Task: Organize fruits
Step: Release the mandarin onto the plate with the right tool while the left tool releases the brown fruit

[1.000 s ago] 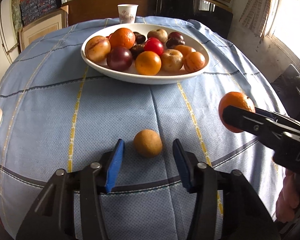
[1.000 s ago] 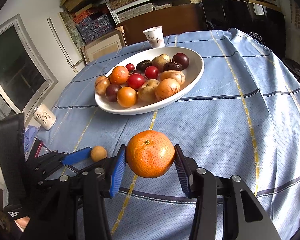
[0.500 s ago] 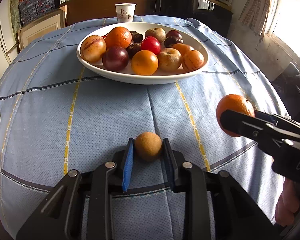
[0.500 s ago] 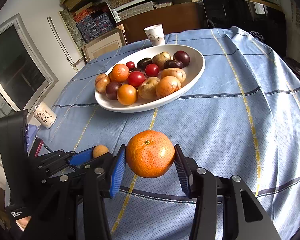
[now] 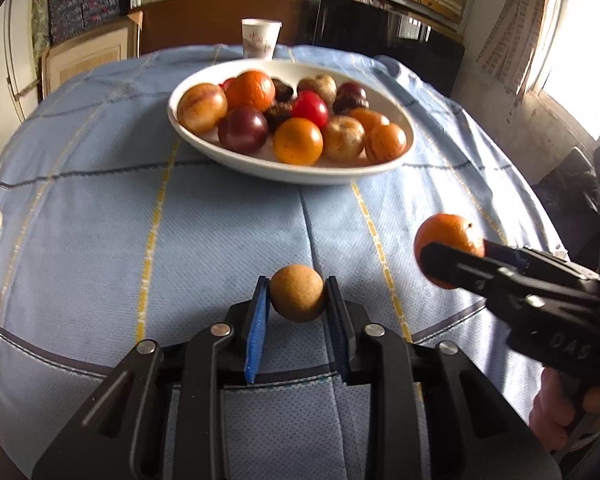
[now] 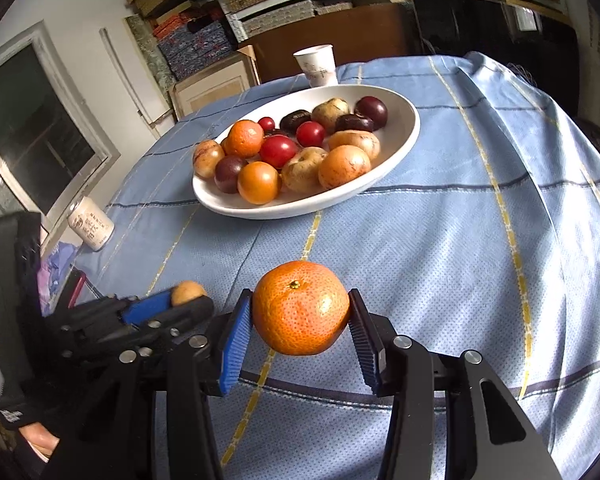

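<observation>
My left gripper (image 5: pixel 297 300) is shut on a small round brown fruit (image 5: pixel 297 298) and holds it just above the blue tablecloth. It also shows in the right wrist view (image 6: pixel 187 293). My right gripper (image 6: pixel 300 314) is shut on an orange mandarin (image 6: pixel 300 312), held above the cloth; it shows at the right of the left wrist view (image 5: pixel 449 236). A white oval bowl (image 5: pixel 340 172) holding several fruits stands further back on the table; it also shows in the right wrist view (image 6: pixel 404 144).
A white paper cup (image 5: pixel 260 38) stands behind the bowl. A white can (image 6: pixel 90 222) stands near the table's left edge. The blue tablecloth (image 5: pixel 220 232) covers the round table. Shelves and boxes line the back wall.
My left gripper has closed on the small brown fruit and lifted it slightly off the cloth. My right gripper has kept hold of the mandarin and stayed almost still.
</observation>
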### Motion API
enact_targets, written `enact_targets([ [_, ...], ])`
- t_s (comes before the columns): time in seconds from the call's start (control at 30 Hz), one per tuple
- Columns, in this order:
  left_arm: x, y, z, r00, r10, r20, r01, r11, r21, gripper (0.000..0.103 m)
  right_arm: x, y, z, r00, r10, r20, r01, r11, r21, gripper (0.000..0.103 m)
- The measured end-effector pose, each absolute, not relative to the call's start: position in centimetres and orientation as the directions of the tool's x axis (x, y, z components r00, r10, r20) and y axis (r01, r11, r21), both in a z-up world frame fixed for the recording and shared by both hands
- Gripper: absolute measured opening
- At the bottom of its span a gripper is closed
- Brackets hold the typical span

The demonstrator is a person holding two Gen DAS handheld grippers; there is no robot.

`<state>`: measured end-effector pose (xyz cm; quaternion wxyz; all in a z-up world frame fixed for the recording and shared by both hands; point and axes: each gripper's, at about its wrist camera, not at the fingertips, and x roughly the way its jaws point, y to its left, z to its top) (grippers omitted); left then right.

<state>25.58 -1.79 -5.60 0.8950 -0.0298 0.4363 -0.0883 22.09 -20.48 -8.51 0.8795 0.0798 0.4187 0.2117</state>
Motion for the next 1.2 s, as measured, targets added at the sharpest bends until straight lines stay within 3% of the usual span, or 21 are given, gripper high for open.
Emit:
enact_targets([
  [0.13, 25.2, -1.4, -4.1, 0.643, -0.173, -0.746, 0.139, 0.984, -0.109, 0.027, 21.9, -20.1, -8.2, 0.572, 0.446, -0.689, -0.331, 0.893, 0.304, 0.048],
  [0.23, 25.8, -0.4, -2.5, 0.634, -0.233, -0.737, 0.159, 0.972, -0.171, 0.027, 21.8, -20.0, -7.4, 0.591, 0.446, -0.672, -0.344, 0.893, 0.291, 0.048],
  [0.67, 33.3, 0.0, 3.8, 0.73, -0.172, -0.661, 0.131, 0.985, -0.113, 0.027, 25.9, -20.2, -2.4, 0.678, 0.405, -0.614, -0.341, 0.913, 0.226, 0.048],
  [1.07, 45.5, -1.9, 0.9, 0.637, -0.111, -0.762, 0.089, 0.994, -0.07, 0.028, 31.2, -21.3, -1.1, 0.718, 0.385, -0.581, -0.277, 0.922, 0.269, 0.048],
  [1.13, 46.1, -1.7, 0.4, 0.624, -0.108, -0.774, 0.071, 0.994, -0.081, 0.032, 32.0, -21.2, -1.2, 0.717, 0.38, -0.585, -0.272, 0.924, 0.267, 0.048],
  [1.17, 46.2, -1.5, 0.4, 0.623, -0.105, -0.775, 0.065, 0.994, -0.082, 0.046, 32.3, -21.1, -1.3, 0.716, 0.379, -0.586, -0.271, 0.925, 0.267, 0.048],
  [1.2, 46.1, -1.4, 0.5, 0.63, -0.098, -0.771, 0.054, 0.995, -0.083, 0.054, 32.7, -21.0, -1.3, 0.716, 0.377, -0.588, -0.271, 0.926, 0.265, 0.048],
])
